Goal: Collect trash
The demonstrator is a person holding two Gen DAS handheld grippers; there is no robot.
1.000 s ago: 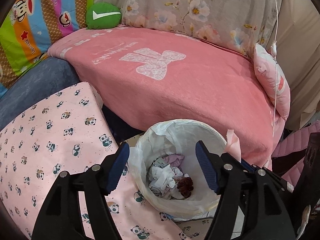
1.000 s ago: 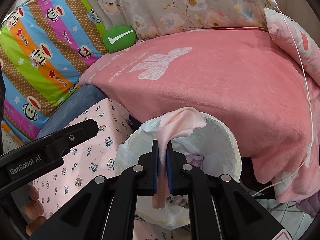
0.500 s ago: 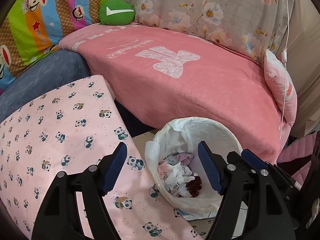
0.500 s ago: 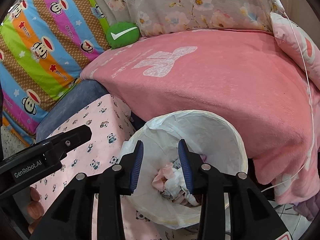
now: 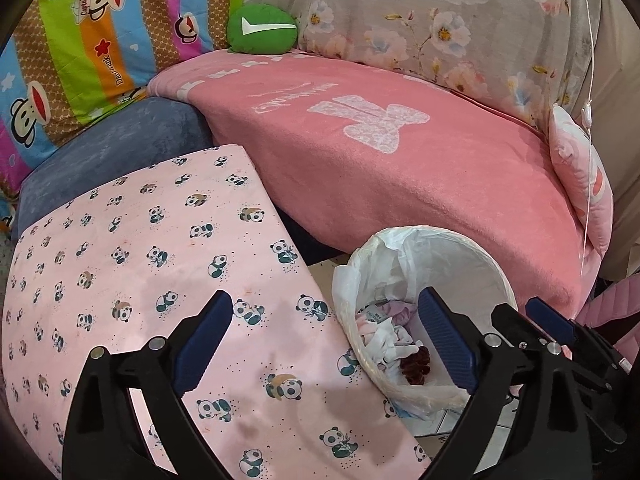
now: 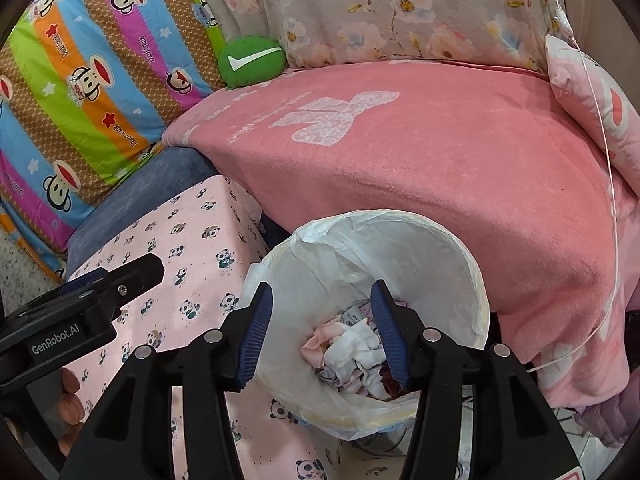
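- We find the right gripper (image 6: 322,328) above the mouth of the trash bin (image 6: 478,300), its jaws spread wide with nothing between them.
- The bin is lined with a white plastic bag (image 6: 332,248) and stands on the floor between the pink blanket (image 6: 420,168) on the sofa and the panda-print cover (image 5: 132,272).
- Inside the bin we note a heap of crumpled tissues (image 6: 352,350), a pink scrap (image 6: 316,346) on its left edge and a dark red item (image 5: 416,366).
- The left gripper (image 5: 324,344) hangs over the panda-print cover at the bin's near rim, jaws wide and holding nothing.
- A green cushion (image 5: 262,29) with a white tick lies at the back of the sofa.
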